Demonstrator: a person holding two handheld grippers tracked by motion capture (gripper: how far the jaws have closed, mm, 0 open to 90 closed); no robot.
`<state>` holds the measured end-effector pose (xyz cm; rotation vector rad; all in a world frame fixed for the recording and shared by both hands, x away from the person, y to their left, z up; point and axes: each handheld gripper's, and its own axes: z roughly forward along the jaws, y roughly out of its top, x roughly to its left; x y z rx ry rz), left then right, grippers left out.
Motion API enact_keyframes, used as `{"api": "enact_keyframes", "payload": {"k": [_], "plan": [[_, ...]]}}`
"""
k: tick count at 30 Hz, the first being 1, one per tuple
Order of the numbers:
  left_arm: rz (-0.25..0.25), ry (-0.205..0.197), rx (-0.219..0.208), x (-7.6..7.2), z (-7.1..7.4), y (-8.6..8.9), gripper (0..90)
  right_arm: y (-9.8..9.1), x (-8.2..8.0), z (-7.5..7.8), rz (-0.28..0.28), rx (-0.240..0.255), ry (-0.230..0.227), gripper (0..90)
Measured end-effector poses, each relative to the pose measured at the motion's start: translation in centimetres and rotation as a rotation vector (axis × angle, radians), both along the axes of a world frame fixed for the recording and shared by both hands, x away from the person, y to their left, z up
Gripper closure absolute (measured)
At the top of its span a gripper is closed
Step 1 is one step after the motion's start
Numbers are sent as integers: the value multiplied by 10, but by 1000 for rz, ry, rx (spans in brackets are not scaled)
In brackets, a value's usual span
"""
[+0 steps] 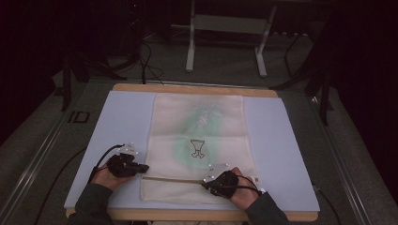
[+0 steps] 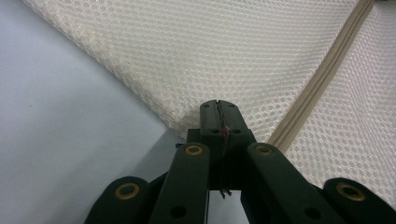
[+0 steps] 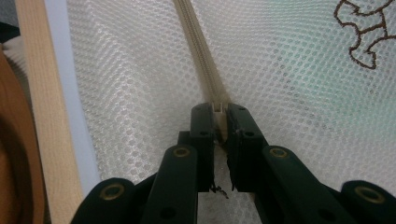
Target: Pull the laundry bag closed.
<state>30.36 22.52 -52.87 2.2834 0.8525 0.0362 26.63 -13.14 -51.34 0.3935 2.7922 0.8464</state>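
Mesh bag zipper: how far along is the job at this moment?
Done: the mesh bag lies flat on the table mat with something green inside. In hand: the left gripper is shut on the bag's edge beside the zipper's end, and the right gripper is shut on what looks like the pull on the zipper. Left: sliding it along; whether the zipper is open or closed is unclear.

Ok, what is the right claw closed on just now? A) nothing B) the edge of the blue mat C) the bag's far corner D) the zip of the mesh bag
D: in the right gripper view the right claw pinches the beige zip of the mesh bag, with a small piece of it between the tips.
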Motion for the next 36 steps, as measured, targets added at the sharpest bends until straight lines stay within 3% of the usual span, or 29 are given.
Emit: {"api": "enact_keyframes", "payload": {"k": [36], "plan": [[1, 2, 2, 0, 0, 0, 900, -33, 3, -1, -64, 1, 11, 822]]}}
